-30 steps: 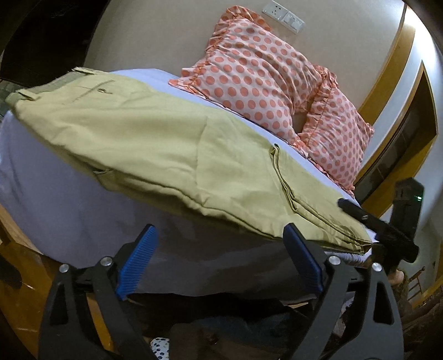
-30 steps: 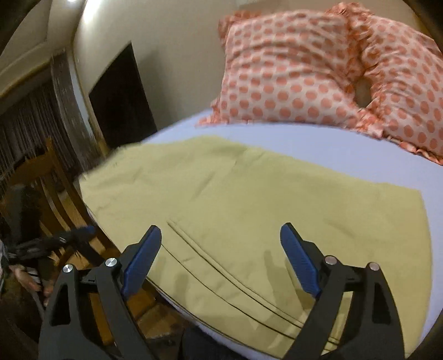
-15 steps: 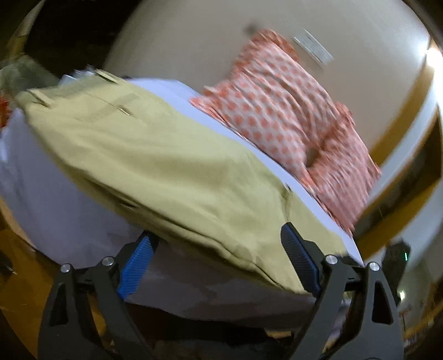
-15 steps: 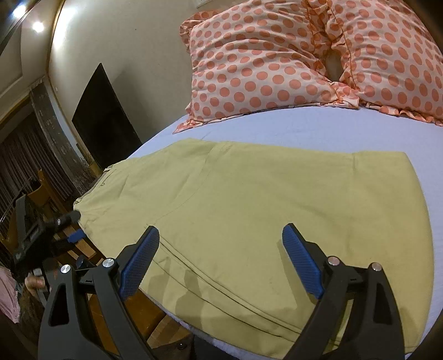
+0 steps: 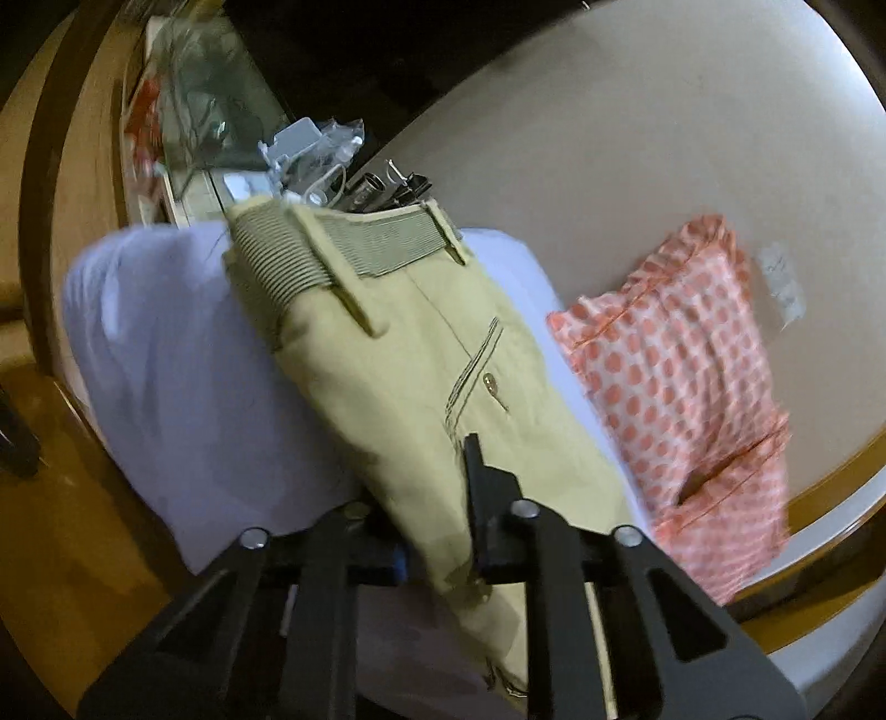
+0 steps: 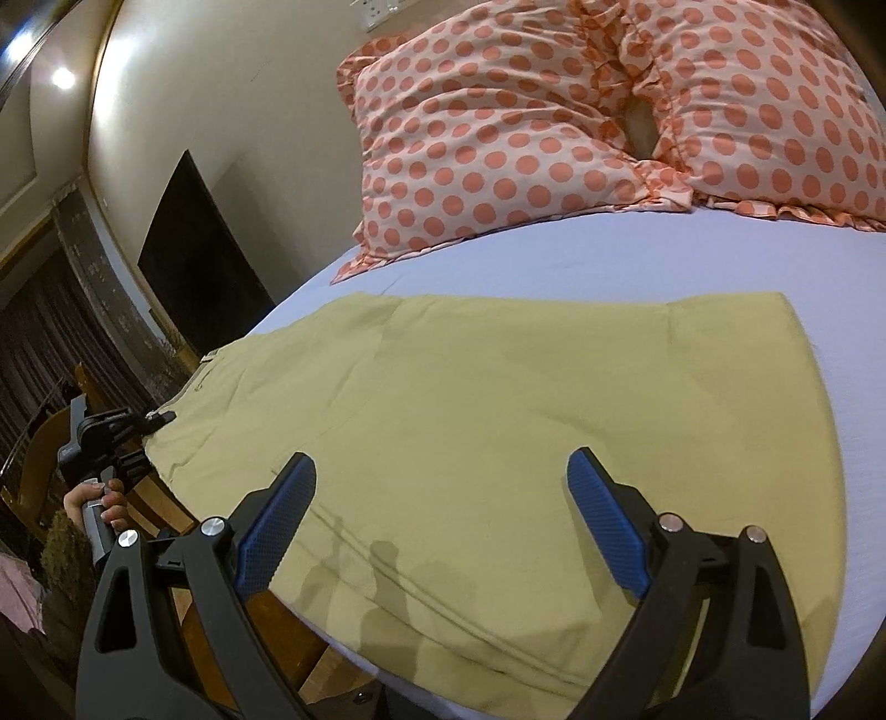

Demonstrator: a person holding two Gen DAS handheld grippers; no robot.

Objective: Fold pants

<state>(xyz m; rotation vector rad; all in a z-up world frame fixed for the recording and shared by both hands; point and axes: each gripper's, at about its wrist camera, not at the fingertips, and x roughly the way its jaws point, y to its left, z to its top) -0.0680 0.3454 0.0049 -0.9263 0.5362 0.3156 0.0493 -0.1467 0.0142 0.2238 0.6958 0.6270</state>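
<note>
A bed with a pale lavender sheet (image 6: 692, 249) stands against a cream wall (image 6: 232, 72). Two pillows with orange polka dots (image 6: 498, 144) lean at its head, just under a white switch plate (image 6: 382, 6). A dark panel (image 6: 199, 255) hangs on the wall, with dark curtains (image 6: 50, 343) beside it. A ceiling light (image 6: 63, 77) glows. A cluttered bedside surface (image 5: 310, 160) stands beyond the mattress, above a wooden floor (image 5: 61, 531).

Right tongs (image 6: 440, 512) gape over khaki pants (image 6: 498, 421); left tongs (image 6: 147, 437) seemingly pinch their edge.
</note>
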